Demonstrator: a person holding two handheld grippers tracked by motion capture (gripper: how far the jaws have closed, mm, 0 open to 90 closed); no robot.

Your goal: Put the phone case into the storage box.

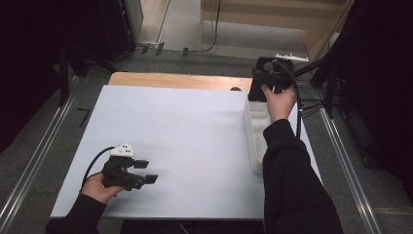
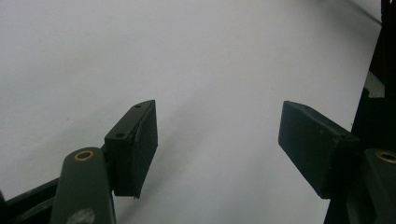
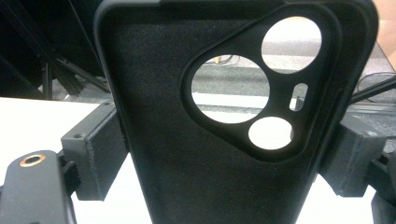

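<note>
One black phone case [image 3: 224,140] is the only thing in play, and your right tool [image 1: 265,78] already has it: in the right gripper view both pads press its two long edges, case standing upright between them, camera cutout at the top. From above, that tool sits at the far right of the bench [image 1: 185,136], over the far end of a white tray [image 1: 254,131] along the right edge. Long axis of the case runs along the tool, pointing away from your hand. Case looks soft matte, inner face textured, three round holes plus a small slot in the cutout. Your left tool [image 1: 146,171] is well apart, near-left on bare bench, jaws spread, nothing between them. Right hand is clearly nearer the tray; a set-down there seems likely, though tray contents are hidden.
</note>
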